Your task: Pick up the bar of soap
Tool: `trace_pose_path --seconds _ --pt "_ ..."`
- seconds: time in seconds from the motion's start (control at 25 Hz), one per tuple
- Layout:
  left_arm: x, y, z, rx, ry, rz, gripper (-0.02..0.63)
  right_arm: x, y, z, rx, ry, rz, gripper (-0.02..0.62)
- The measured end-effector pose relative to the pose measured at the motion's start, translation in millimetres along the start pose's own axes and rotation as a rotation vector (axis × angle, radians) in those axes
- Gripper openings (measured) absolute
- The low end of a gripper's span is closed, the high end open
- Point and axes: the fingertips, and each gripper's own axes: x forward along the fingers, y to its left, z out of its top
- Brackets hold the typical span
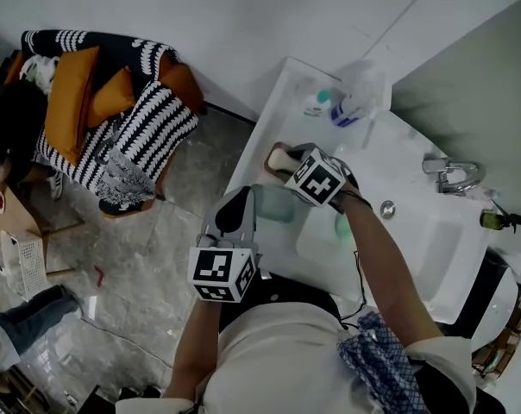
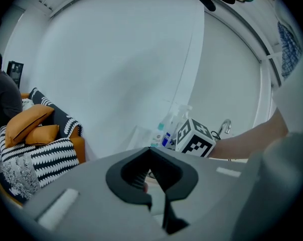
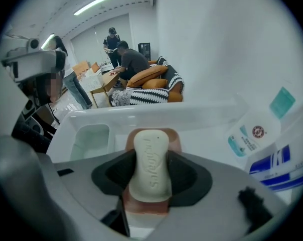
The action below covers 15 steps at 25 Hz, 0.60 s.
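Observation:
A pale cream bar of soap lies lengthwise over a brown soap dish on the white washbasin counter. My right gripper is down over it, and its dark pads press against both long sides of the bar. In the head view the right gripper covers most of the dish, and the soap is hidden there. My left gripper hangs at the counter's near edge, away from the soap. Its jaws are nearly together with nothing between them.
A translucent green tub stands just beside the dish. Spray and lotion bottles stand at the counter's far end, close on the right in the right gripper view. A chrome tap rises behind the basin. A striped armchair stands on the floor to the left.

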Motion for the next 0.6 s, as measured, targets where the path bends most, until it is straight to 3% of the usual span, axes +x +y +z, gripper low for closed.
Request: trace_pose_path --seconds 0.6 --pt "1 -19 2 0.043 0.006 -0.051 0.008 -55 -1 7 0.177 -0.195 -0.075 0.212"
